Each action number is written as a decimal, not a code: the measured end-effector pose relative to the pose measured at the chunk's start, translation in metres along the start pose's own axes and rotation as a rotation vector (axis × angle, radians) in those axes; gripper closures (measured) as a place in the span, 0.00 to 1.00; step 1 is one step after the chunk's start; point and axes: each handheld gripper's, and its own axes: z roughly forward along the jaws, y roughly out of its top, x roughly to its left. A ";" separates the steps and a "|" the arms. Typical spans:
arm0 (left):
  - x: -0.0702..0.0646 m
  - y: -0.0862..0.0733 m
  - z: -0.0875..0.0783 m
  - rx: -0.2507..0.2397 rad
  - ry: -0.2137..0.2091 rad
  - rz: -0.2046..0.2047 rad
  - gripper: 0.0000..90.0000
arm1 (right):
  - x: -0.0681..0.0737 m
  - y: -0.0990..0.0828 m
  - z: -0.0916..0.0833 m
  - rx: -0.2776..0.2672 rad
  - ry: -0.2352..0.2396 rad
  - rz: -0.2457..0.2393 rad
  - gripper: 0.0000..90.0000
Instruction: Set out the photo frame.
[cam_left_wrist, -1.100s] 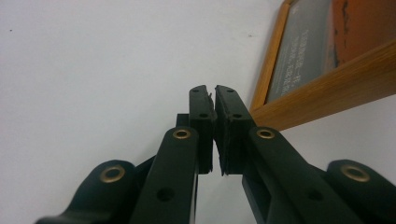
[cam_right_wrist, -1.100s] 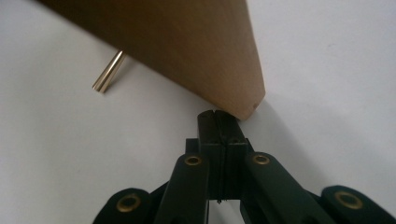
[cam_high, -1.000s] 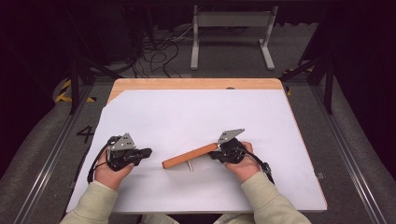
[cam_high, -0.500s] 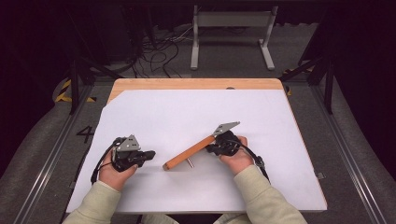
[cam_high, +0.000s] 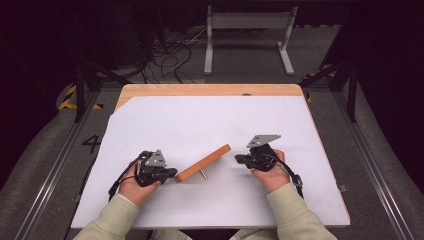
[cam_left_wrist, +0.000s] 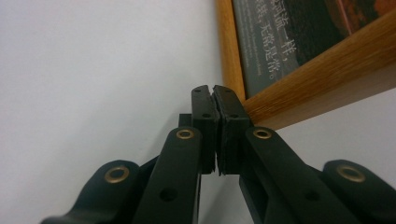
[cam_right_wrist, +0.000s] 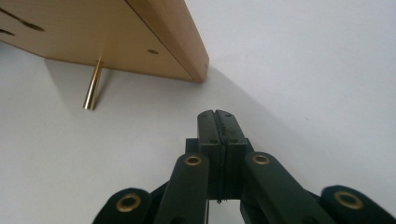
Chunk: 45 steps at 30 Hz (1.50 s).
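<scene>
High view: the wooden picture frame stands on edge on the white sheet, running diagonally between the two claws, with a brass peg propping it on the person's side. Its lower end lies just beyond the tips of the left claw; its upper end stands near, but apart from, the tips of the right claw. Both claws are closed on nothing.

Left gripper view: the jaws of the left claw are pressed pad to pad and empty. The frame's wooden rail lies just right of the tips, apparently touching the right jaw, with a dark printed picture behind glazing above it. Judgement: the frame is rigid and fairly light, the varnished wood somewhat slippery, and any glazing fragile — take hold across the rail's thickness near a corner, never on the picture face.

Right gripper view: the right claw is likewise closed and empty. The frame's plain back panel and corner sit ahead and left of the tips, clear of them. The thin peg leans down to the sheet — judged a weak support, so a push near it could topple the frame.

Surface and room: the sheet is smooth and matte over a wooden tabletop, offering little friction. Beyond the table lie dark flooring, loose cables and a grey metal stand.
</scene>
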 end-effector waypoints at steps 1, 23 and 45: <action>0.000 0.000 0.001 0.001 0.003 0.005 0.99 | -0.001 -0.001 -0.005 -0.008 -0.004 0.003 1.00; -0.021 0.007 0.009 0.009 -0.116 0.020 1.00 | 0.003 -0.007 -0.043 -0.071 -0.015 0.004 1.00; -0.057 0.024 0.025 0.016 -0.237 0.107 1.00 | 0.005 -0.010 -0.056 -0.085 -0.020 -0.001 1.00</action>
